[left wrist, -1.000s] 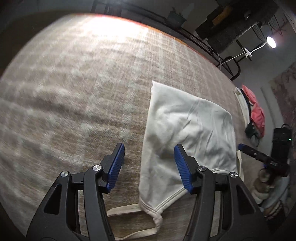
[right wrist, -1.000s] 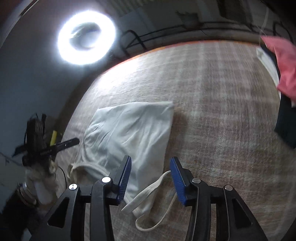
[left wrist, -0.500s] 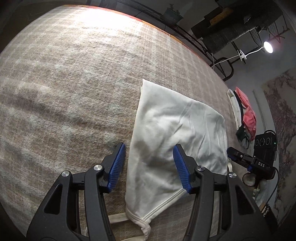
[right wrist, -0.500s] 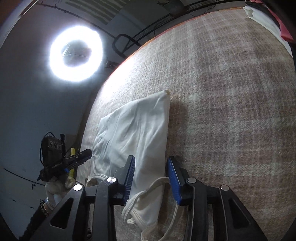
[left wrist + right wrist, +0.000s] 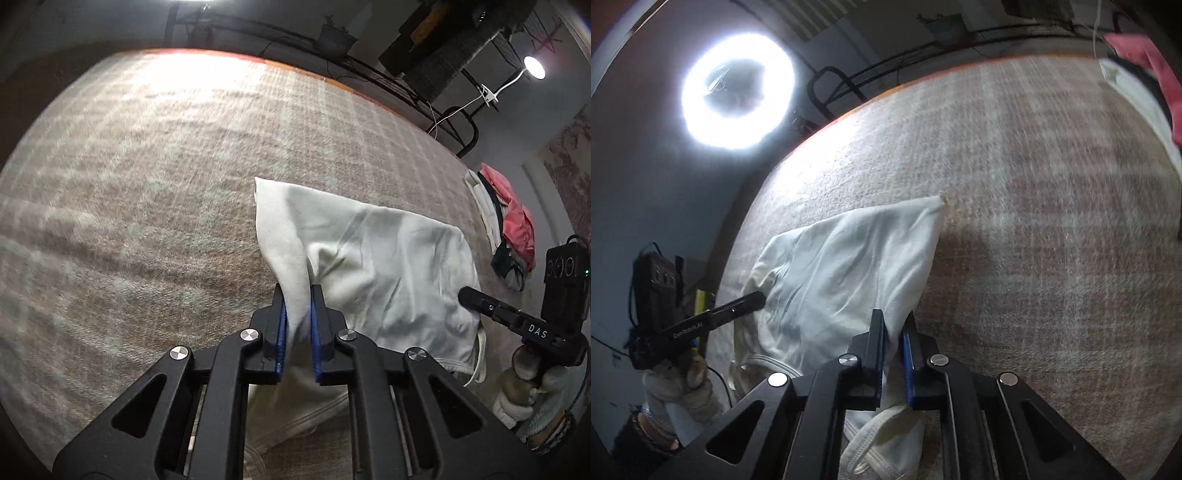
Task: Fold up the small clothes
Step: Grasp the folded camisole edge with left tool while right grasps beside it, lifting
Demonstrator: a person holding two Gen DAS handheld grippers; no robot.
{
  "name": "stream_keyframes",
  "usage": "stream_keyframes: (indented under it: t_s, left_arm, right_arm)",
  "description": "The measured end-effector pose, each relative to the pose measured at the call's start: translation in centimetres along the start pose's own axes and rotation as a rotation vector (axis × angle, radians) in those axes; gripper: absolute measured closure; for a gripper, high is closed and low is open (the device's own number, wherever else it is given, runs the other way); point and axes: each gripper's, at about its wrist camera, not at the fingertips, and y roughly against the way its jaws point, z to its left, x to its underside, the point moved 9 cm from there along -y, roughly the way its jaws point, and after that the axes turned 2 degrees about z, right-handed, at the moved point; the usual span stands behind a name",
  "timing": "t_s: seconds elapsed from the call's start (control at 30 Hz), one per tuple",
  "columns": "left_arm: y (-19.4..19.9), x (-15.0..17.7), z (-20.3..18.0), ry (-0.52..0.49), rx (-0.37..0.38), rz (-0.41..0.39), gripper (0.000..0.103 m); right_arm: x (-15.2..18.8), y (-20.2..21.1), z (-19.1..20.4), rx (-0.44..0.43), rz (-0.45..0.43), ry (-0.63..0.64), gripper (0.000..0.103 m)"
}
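A room in a home, set up for filming, is shown. A checked woven blanket (image 5: 155, 192) is spread over a wide flat surface, with a heap of clothes (image 5: 509, 225) at its far edge. A ring light (image 5: 738, 90), a clip lamp (image 5: 533, 67), a black metal rack (image 5: 413, 92) and a potted plant (image 5: 334, 35) are seen behind.

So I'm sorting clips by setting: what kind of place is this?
Probably a home room rigged for filming: a plaid blanket spread as the work surface, a ring light, and a pile of clothes.
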Motion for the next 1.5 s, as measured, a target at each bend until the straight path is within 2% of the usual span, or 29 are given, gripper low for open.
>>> stream_keyframes:
  t_s: [0.4,0.57,0.73,1.0,1.23,1.5]
  left_arm:
    - [3.6,-1.3,-4.2,-0.073,0.011,-0.098,0.095]
    - [3.8,-1.7,-7.3,-0.114,0.026,-0.115,0.095]
    - [3.4,-2.0,-12.0,-0.182,0.05,-0.132,0.095]
    - [1.9,-3.7,-21.8,-0.262,0.134,-0.149,0.095]
    - [0.2,-6.3,-31.1,-0.338,0.179,-0.18,0.095]
    - [-3.6,-9.0,-40.2,-0.408,0.193,-0.201,0.095]
  right_arm:
    - [-1.1,3.7,2.4,0.073,-0.069,0.124,0.098]
    - [-1.3,6.7,2.5,0.097,-0.121,0.151,0.098]
    - [-1.4,10.1,0.9,0.128,-0.169,0.145,0.098]
    - [-2.4,17.0,-5.3,0.182,-0.26,0.076,0.098]
    - [-5.3,24.6,-10.7,0.262,-0.357,0.075,0.098]
    - [-9.0,29.0,-17.6,0.357,-0.405,0.042,0.098]
